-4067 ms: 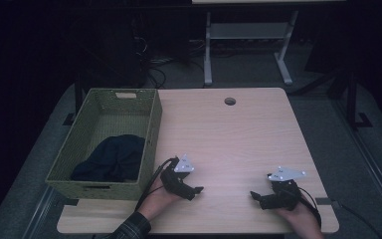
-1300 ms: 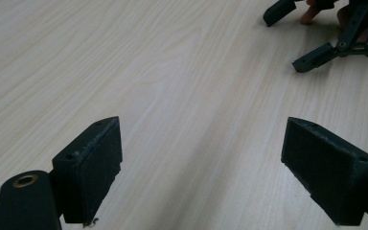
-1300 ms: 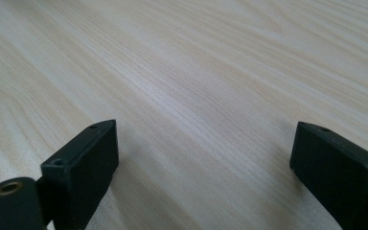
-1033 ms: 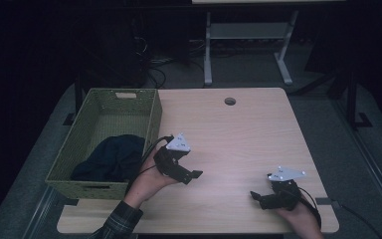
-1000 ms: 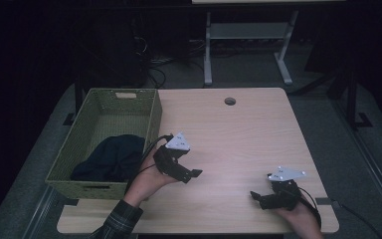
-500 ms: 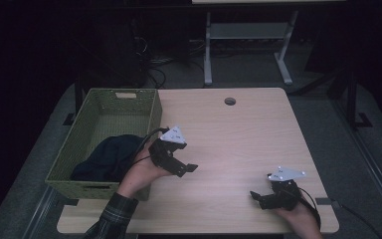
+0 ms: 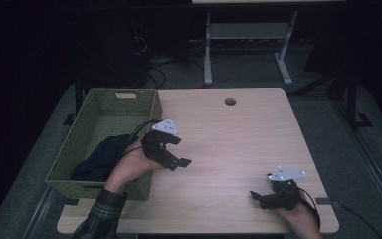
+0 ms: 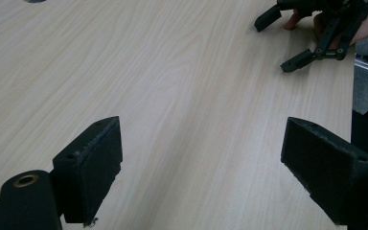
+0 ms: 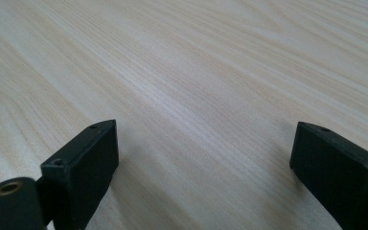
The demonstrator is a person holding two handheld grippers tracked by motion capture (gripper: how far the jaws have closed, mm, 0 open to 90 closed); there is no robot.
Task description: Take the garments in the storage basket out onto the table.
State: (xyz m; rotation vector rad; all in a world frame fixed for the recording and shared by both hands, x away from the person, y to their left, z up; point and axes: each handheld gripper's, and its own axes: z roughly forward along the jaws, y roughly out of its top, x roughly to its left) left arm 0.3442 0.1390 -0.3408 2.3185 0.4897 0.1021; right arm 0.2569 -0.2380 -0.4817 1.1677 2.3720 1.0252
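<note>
This looks like a lab or test room, not a home. Under the left claw [image 7: 171, 154] and the right claw [image 7: 266, 198] lies a plain pale wooden desk [image 7: 238, 134] with a round cable hole [image 7: 230, 101] in its top, well beyond both claws. Past the desk's far edge, a white metal frame [image 7: 248, 45] of another desk stands on grey carpet [image 7: 323, 109], and loose black cables [image 7: 154, 64] lie tangled on the floor in the dark. Just left of the left claw sits a green woven basket [image 7: 87, 129] holding a dark cloth [image 7: 102, 154]. The room around is unlit and bare.
</note>
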